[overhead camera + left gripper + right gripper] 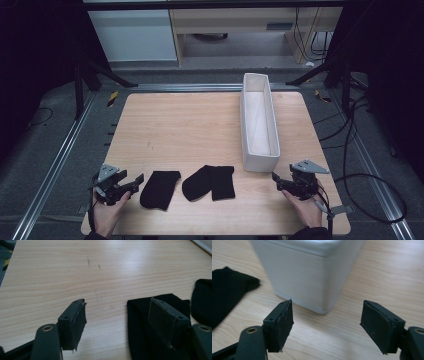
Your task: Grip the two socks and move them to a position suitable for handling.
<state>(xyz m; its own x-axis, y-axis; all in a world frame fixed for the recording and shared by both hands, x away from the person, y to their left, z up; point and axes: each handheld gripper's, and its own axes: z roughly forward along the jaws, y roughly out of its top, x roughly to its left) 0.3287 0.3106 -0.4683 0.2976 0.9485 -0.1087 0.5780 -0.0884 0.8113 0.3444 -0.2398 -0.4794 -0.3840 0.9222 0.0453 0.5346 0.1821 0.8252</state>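
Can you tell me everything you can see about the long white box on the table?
The long white box is a narrow, open-topped bin with thin, smooth walls that look like plastic or stiff fabric. It looks empty inside. It stands upright on the right part of the wooden table, running from the far edge toward the person. Nothing touches it except the table. Its near end faces the open right gripper, which stays a little short of it.

High view looks down; both claw views skim the table (190, 125) closely.
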